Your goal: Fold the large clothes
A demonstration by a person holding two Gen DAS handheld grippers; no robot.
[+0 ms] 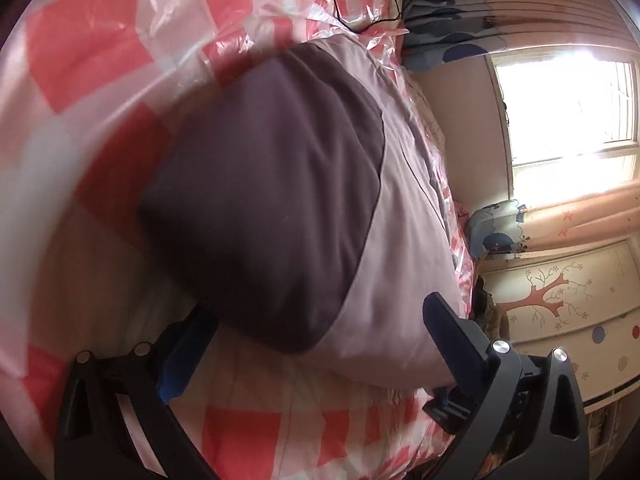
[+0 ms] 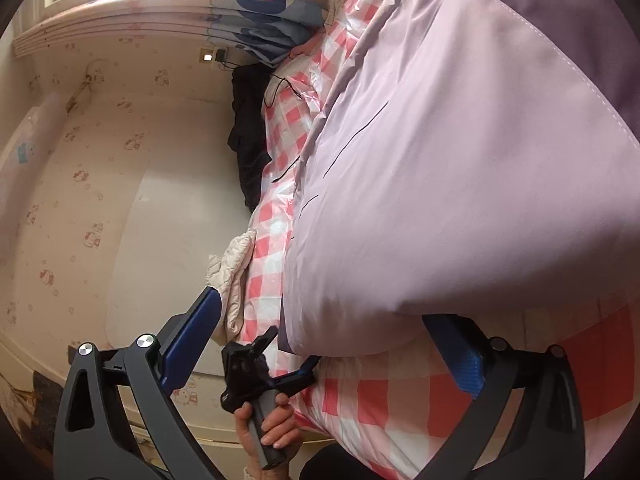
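Observation:
A large pale pink garment [image 1: 400, 280] with a dark purple panel [image 1: 264, 200] lies spread on a bed with a red-and-white check cover [image 1: 248, 432] under clear plastic. My left gripper [image 1: 320, 308] is open, its fingers wide apart around the garment's near rounded edge. In the right wrist view the same pink garment [image 2: 440, 160] fills the upper right. My right gripper [image 2: 320, 306] is open at its lower hem, and the cloth overlaps the right fingertip [image 2: 436, 328]. A hand [image 2: 272, 428] holds the other gripper's handle near the garment's corner.
The bed's side runs along a wallpapered wall [image 2: 80, 200]. A black garment [image 2: 248, 140], a cream quilted item [image 2: 232, 276] and blue patterned bedding [image 2: 272, 28] lie at the bed's edge. A black cable [image 2: 280, 88] crosses the cover. A bright window [image 1: 568, 100] with curtains stands beyond.

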